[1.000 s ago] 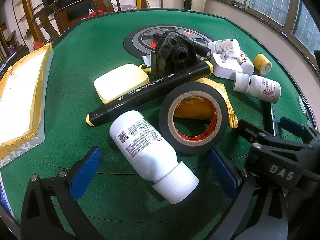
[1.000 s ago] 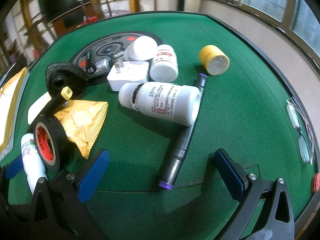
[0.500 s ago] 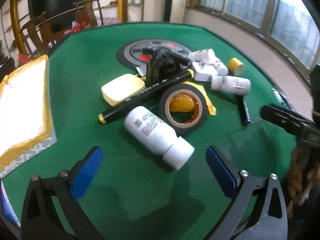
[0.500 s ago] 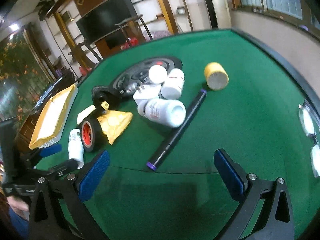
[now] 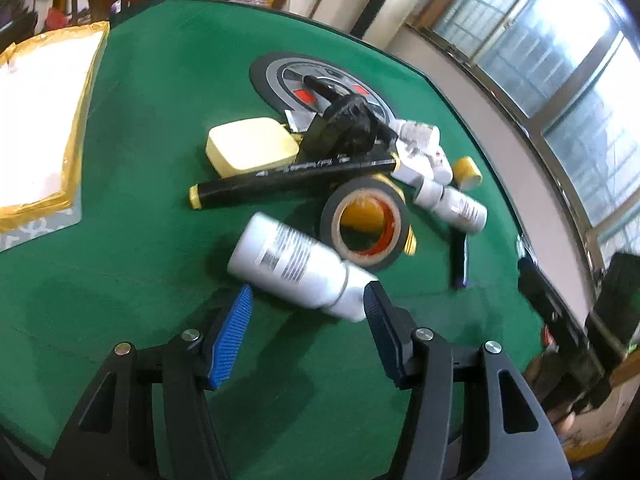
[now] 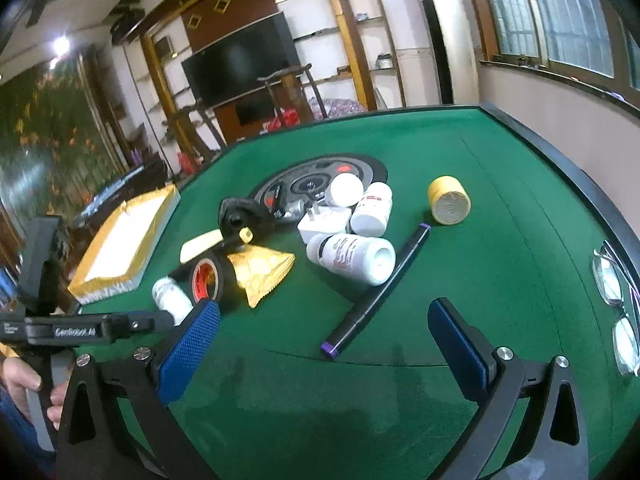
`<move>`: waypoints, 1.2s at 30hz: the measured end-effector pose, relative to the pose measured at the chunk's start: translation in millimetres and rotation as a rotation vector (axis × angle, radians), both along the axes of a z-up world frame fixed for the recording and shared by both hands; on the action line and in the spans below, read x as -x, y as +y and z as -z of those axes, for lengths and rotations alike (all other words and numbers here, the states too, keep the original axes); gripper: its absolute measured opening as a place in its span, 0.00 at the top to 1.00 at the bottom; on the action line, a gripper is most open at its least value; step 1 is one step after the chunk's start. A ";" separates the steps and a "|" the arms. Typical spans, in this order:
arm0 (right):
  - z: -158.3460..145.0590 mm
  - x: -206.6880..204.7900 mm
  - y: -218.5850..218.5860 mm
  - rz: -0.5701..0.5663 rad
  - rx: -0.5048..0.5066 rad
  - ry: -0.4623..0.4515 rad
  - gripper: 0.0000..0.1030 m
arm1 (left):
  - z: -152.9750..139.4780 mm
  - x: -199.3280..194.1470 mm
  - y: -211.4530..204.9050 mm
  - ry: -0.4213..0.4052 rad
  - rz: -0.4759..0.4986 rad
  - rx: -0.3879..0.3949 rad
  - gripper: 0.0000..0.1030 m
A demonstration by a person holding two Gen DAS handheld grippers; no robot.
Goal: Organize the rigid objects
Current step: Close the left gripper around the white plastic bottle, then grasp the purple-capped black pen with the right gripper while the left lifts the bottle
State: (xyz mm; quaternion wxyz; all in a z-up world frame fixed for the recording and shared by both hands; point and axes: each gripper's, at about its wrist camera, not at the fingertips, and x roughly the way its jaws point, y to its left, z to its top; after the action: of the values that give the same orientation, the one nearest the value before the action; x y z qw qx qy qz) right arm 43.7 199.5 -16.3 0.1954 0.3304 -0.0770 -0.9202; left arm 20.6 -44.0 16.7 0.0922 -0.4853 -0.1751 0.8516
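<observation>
White bottle (image 5: 298,266) lies on its side on the green table (image 5: 140,208), just in front of the black tape roll (image 5: 366,224) and the black marker (image 5: 296,174), at the near edge of the pile. A second ago the left gripper (image 5: 306,312) was spread wide around it; now its jaws are closing and the blue pads (image 5: 232,330) flank the cap end. The right-hand pad looks to be at or touching the cap, the left-hand one shows a gap, so no firm grip yet as far as I can tell. The view has also tilted and rolled since then, and the bottle is blurred, so it may be shifting.

Right gripper (image 6: 324,336) has pulled back and up since a second ago, jaws wide and empty, over bare felt near the purple-tipped marker (image 6: 376,294).

My read: the pick of the first bottle is starting and sorting has barely begun. The rest of the pile is untouched.
</observation>
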 end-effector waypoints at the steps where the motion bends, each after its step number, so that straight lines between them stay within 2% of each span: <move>1: -0.8 -0.9 0.9 -0.006 0.009 0.004 0.01 | -0.6 2.1 1.8 -0.007 -0.005 -0.001 0.45; 6: -2.4 -2.0 3.4 -0.007 0.028 0.014 0.01 | 1.5 14.9 5.3 -0.026 -0.068 -0.014 0.45; 8: -2.6 -2.6 4.0 -0.001 0.032 0.016 0.01 | 3.4 22.5 7.6 -0.025 -0.065 0.004 0.46; 10: -2.6 -3.1 5.4 0.010 0.038 0.014 0.01 | 2.9 23.0 11.0 -0.013 -0.062 0.059 0.52; 14: -0.4 -0.4 7.6 0.029 0.040 -0.010 0.01 | 1.7 13.7 11.8 0.034 -0.013 0.106 0.56; 15: 1.4 1.5 6.9 0.039 0.028 -0.026 0.01 | 2.2 11.0 10.9 0.043 -0.003 0.121 0.61; 17: 3.6 4.4 4.9 0.039 0.018 -0.048 0.05 | 5.3 5.9 8.1 0.053 0.024 0.129 0.65; 21: 14.2 20.1 -1.6 0.048 -0.015 -0.144 0.36 | 6.1 0.4 7.8 0.096 0.036 0.167 0.65; 22: 18.0 25.7 -2.1 0.053 -0.019 -0.178 0.39 | 6.4 0.1 9.2 0.103 0.040 0.180 0.65; 28: 32.2 53.2 2.9 0.137 -0.029 -0.286 0.39 | 6.2 1.3 13.4 0.111 0.040 0.211 0.65; 33: 33.4 66.0 -8.0 0.169 -0.117 -0.273 0.42 | 6.5 2.0 13.6 0.112 0.038 0.206 0.65; 35: 33.1 68.3 -9.3 0.195 -0.183 -0.273 0.63 | 6.6 2.0 13.9 0.112 0.038 0.209 0.65; 36: 33.1 68.0 -7.1 0.198 -0.191 -0.276 0.82 | 6.5 2.2 13.9 0.112 0.039 0.211 0.65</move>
State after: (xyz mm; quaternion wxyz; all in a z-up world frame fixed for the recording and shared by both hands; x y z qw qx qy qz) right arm -24.3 192.4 -49.4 0.0594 0.4611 -0.0476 -0.8841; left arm 18.4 -30.1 10.2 0.0667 -0.4471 -0.0696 0.8893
